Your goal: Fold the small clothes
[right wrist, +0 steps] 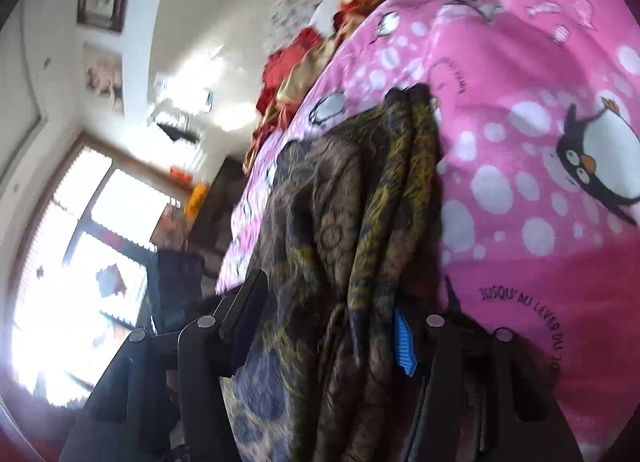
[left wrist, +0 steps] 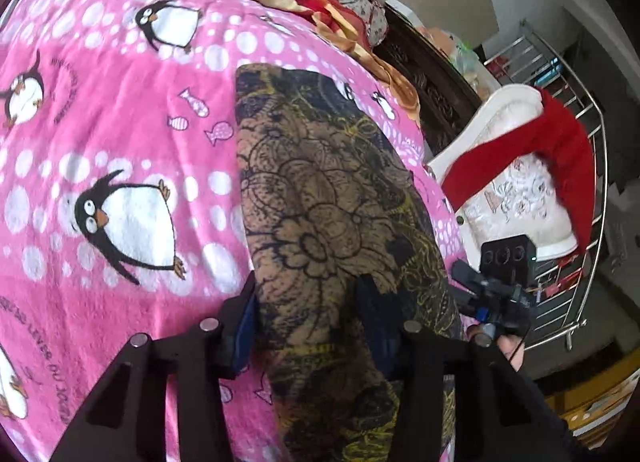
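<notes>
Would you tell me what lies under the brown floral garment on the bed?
The brown floral garment lies on the pink penguin blanket, which shows all around it. Whatever the blanket carries beneath the cloth is covered, and so is the bed under the blanket.

The pink penguin blanket (right wrist: 540, 270) bears curved dark lettering reading "JUSQU'AU LEVER DU"; its remaining printed words are too blurred to read.
</notes>
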`<state>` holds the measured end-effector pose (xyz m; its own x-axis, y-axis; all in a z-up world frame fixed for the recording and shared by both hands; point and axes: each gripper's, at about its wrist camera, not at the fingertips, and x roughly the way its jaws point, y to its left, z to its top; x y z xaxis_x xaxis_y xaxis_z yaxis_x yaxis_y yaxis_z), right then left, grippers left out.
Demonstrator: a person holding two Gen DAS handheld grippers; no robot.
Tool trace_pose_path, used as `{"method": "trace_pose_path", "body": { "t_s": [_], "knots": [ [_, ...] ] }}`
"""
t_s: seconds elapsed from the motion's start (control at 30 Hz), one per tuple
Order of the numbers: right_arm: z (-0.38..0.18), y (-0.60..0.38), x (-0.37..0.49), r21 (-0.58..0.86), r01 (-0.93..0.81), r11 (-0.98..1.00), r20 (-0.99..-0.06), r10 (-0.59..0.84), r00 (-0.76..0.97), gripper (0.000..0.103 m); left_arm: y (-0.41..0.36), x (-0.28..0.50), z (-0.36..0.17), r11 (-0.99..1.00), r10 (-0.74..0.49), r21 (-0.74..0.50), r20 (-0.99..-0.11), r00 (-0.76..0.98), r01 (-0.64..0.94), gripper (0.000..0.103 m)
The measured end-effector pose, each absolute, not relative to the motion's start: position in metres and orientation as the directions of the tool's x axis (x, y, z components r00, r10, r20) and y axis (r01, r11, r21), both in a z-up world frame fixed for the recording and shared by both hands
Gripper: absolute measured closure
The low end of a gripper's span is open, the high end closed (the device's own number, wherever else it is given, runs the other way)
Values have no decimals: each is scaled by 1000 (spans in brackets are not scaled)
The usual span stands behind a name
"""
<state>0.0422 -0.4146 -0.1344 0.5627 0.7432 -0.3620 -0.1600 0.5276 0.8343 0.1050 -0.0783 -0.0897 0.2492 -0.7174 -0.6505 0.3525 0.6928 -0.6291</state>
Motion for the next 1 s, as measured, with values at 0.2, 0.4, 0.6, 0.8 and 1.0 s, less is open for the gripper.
{"method": "trace_pose_path", "body": {
  "t_s": [0.2,0.4,0.6,0.8,1.0],
  "knots": [
    [-123,-384,61,696,-141,704,-521,630,577,49,-79,107,-87,714,-699,-623,-658,280,319,80],
    [-115,-380,59,698,-121,706,-533,625,571,80,-73,94,-66,736,-676,-581,-653,341,346,88],
    [-105,-359,67,746,-78,662,-519,650,555,82,-36,105,-50,750,-661,-561,-656,363,350,88],
    [-115,-295,97,800,-74,596,-481,710,514,82,35,126,-57,784,-620,-560,-679,394,270,88],
    [-120,-248,119,821,-104,561,-452,751,481,82,88,135,-57,805,-587,-545,-680,440,233,88]
  ]
}}
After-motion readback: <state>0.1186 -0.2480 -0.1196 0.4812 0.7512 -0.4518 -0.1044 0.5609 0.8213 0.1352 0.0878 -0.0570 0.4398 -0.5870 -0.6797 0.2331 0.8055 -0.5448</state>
